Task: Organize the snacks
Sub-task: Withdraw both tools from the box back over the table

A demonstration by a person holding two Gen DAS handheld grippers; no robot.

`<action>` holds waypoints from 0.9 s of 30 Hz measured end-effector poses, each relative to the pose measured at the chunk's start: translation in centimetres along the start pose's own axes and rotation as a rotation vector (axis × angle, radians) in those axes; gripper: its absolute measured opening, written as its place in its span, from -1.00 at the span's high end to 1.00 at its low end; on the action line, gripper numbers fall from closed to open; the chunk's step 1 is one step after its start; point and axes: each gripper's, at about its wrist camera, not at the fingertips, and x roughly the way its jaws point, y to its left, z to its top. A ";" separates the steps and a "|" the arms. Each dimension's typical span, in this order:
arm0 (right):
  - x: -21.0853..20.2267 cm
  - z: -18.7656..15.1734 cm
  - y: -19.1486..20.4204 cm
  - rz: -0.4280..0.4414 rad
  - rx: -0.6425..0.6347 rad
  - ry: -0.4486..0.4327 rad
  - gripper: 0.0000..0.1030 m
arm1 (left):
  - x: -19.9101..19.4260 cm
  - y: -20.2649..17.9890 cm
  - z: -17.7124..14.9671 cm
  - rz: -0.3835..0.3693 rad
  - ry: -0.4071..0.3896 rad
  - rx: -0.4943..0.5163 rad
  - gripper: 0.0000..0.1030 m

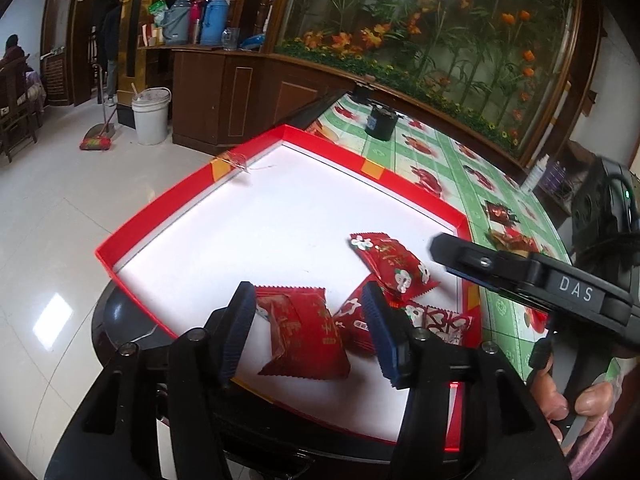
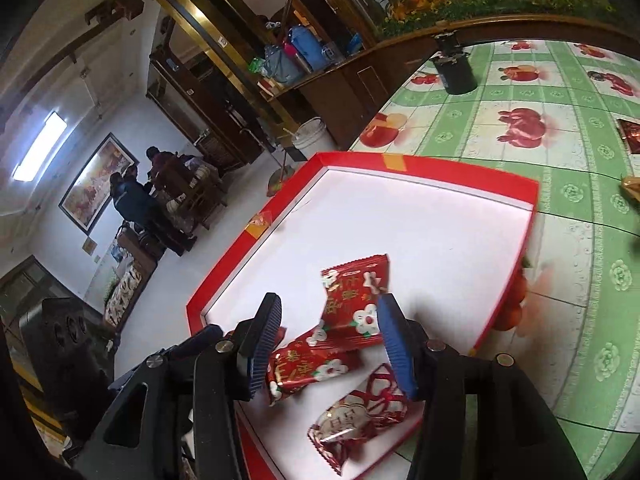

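Observation:
A shallow red box with a white floor (image 1: 280, 208) sits at the table corner, also in the right wrist view (image 2: 440, 232). Several red snack packets lie in its near corner: one between my left fingers (image 1: 308, 336), a flowered one (image 1: 390, 264), one behind the right finger (image 1: 352, 328) and one with a clear window (image 1: 444, 322). My left gripper (image 1: 308, 320) is open just above them, holding nothing. My right gripper (image 2: 330, 344) is open over the flowered packets (image 2: 356, 304) (image 2: 308, 368); a windowed packet (image 2: 360, 416) lies nearer. The right gripper body (image 1: 532, 276) shows in the left wrist view.
More snack packets (image 1: 500, 214) (image 2: 630, 134) lie on the green flowered tablecloth (image 2: 580, 240) beyond the box. A black cylinder (image 1: 380, 122) stands at the table's far end. A white bucket (image 1: 151, 116) and a broom stand on the floor; the box overhangs the table edge.

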 end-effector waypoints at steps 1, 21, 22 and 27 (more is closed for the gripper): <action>-0.4 0.0 -0.3 -0.011 -0.001 -0.009 -0.05 | -0.1 0.1 0.0 0.001 -0.005 -0.006 -0.15; -15.4 -1.2 -16.6 -0.160 0.284 -0.284 -0.28 | -1.7 -5.1 0.1 0.014 -0.035 0.106 -0.30; -16.3 -1.4 -17.6 -0.164 0.307 -0.302 -0.29 | -1.9 -5.5 0.0 0.011 -0.039 0.117 -0.30; -19.7 -2.6 -22.0 -0.184 0.404 -0.373 -0.31 | -2.5 -8.1 -0.5 -0.006 -0.050 0.184 -0.47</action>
